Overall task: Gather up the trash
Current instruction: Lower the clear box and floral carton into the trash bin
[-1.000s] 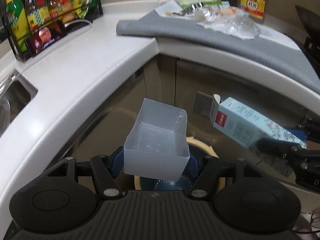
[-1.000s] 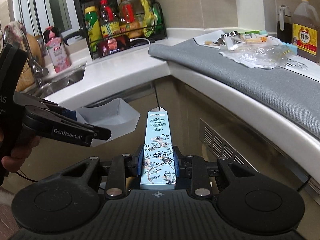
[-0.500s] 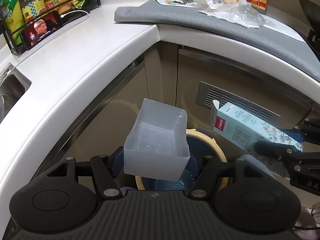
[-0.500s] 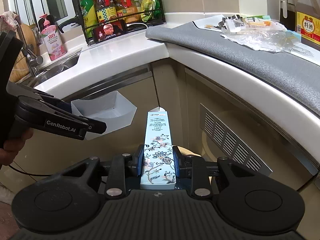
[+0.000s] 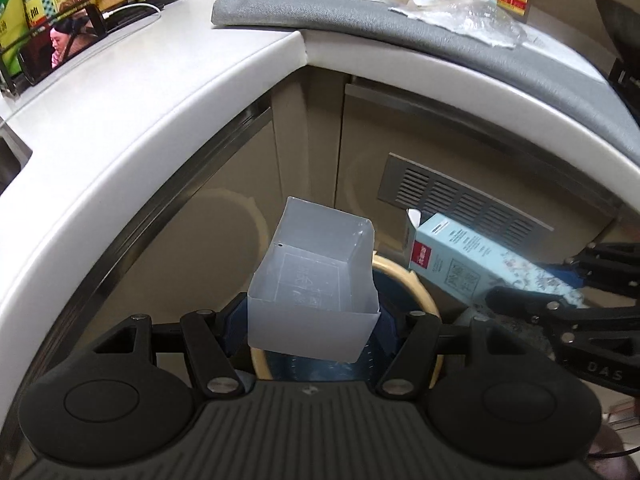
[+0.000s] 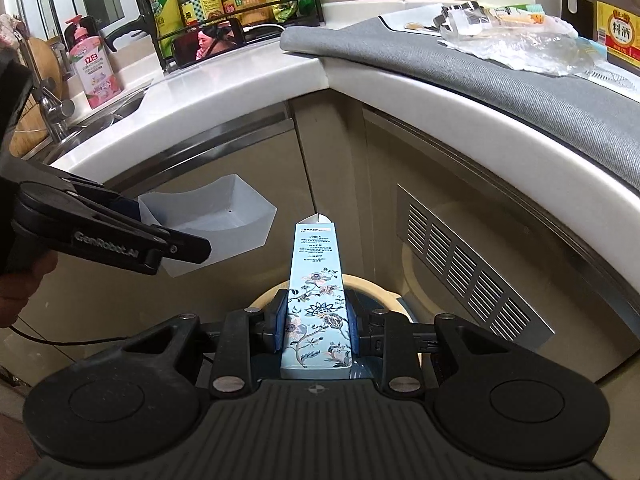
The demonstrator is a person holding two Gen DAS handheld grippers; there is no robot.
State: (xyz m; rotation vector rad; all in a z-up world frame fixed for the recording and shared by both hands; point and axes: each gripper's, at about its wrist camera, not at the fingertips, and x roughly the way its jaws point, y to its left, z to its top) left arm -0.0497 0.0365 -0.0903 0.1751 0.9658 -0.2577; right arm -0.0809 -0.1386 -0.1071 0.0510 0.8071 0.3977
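Left gripper (image 5: 312,320): jaws clamped on translucent plastic tray (image 5: 316,284) (open side up).
Right gripper (image 6: 316,332): jaws gripping floral carton (image 6: 316,300).
Bin (image 6: 384,288): just beyond both jaws, below.

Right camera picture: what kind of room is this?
Most likely a home kitchen: a sink with a faucet, a rack of sauce bottles on the white countertop, and cabinets underneath.
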